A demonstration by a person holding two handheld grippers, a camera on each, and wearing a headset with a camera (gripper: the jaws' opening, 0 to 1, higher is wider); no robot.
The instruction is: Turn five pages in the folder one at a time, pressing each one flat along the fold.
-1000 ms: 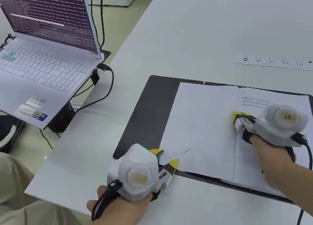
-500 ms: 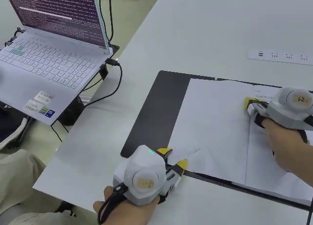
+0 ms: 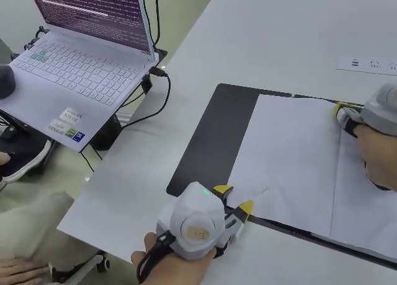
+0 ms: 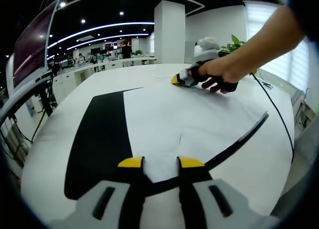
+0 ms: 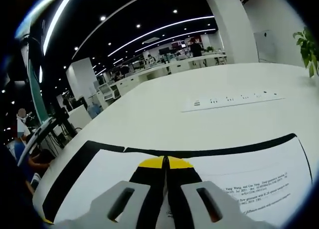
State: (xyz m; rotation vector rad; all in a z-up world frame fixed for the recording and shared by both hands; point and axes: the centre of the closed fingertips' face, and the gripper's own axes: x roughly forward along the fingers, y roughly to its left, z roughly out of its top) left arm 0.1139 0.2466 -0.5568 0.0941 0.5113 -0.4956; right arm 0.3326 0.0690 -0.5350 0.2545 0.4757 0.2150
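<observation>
1. One white page lies flat on the left side of the open folder, partly over its black cover. In the head view the folder sits on the desk toward 3 o'clock.
2. At 2 o'clock, the right gripper has its jaws closed tight together. Its tip rests at the far end of the fold. I think it is pressing this page flat.
3. At 6 o'clock, the left gripper has a small gap between its jaws. It sits at the near corner of the page and does not seem to hold anything.
4. At least one page looks turned. How many of the five are done, I cannot tell. A printed page on the right waits its turn.
</observation>
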